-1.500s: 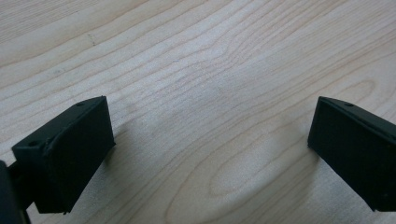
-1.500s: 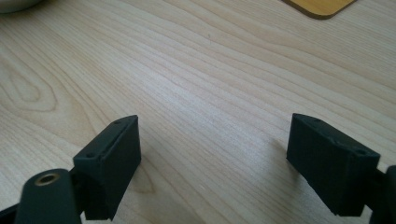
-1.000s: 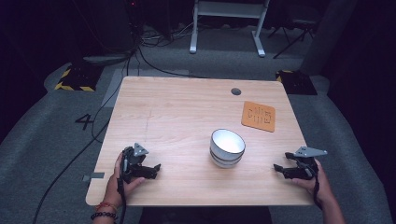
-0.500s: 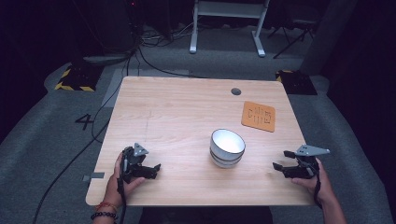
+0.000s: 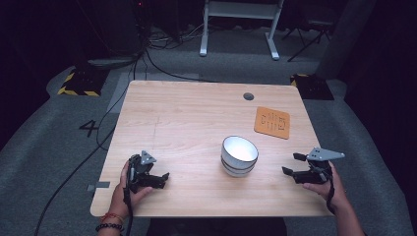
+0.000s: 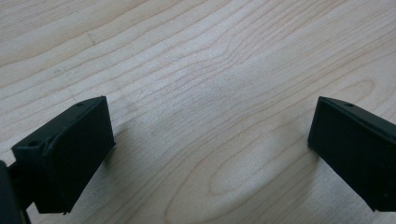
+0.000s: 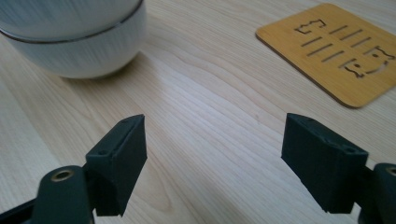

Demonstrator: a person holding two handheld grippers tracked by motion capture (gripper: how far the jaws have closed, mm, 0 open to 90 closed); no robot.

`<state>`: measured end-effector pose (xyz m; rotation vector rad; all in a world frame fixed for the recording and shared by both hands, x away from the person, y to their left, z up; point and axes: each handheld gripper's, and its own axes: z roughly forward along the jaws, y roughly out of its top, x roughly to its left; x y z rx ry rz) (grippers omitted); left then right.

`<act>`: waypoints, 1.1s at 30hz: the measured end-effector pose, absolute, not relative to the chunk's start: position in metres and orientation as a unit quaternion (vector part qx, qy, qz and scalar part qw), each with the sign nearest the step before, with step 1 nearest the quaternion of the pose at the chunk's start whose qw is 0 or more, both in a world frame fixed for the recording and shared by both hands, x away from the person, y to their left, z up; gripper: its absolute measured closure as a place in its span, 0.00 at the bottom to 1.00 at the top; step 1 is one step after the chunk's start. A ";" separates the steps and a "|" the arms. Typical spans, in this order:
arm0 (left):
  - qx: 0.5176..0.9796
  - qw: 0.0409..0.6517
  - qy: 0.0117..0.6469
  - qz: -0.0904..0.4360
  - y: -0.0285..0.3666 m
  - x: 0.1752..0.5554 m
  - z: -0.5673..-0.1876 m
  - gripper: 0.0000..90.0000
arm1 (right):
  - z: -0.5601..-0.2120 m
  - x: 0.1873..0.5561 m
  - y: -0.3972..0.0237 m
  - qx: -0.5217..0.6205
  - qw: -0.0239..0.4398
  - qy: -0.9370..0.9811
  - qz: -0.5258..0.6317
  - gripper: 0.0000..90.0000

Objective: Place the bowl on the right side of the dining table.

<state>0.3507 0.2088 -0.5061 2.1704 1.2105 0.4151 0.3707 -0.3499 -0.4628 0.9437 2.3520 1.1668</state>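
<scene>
Stacked white bowls (image 5: 239,155) right of table (image 5: 187,118) centre, at about 4 o'clock. Right gripper (image 5: 293,164) at 3 o'clock from the bowls, near the right edge, jaws spread wide and empty, bare wood between. Left gripper (image 5: 164,179) at 9 o'clock from the bowls, well apart, close to the near edge, jaws likewise spread, empty. Orange coaster (image 5: 272,122) at 1 o'clock from the bowls, near the right edge.

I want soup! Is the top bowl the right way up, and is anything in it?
Upright and empty. The top bowl sits nested in another bowl, its opening facing up, and its white inside looks bare from above.
</scene>
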 end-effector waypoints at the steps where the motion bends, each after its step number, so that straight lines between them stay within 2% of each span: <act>1: 0.820 0.306 0.457 0.156 0.209 0.351 -0.506 0.00 | -0.462 0.371 -0.348 0.331 0.172 0.831 0.413 0.25; 21: 0.820 0.306 0.457 0.160 0.209 0.351 -0.506 0.00 | -0.439 0.365 -0.306 0.272 0.171 0.856 0.406 0.27; 33: 0.820 0.306 0.457 0.160 0.209 0.351 -0.506 0.00 | -0.425 0.359 -0.282 0.230 0.151 0.868 0.413 0.27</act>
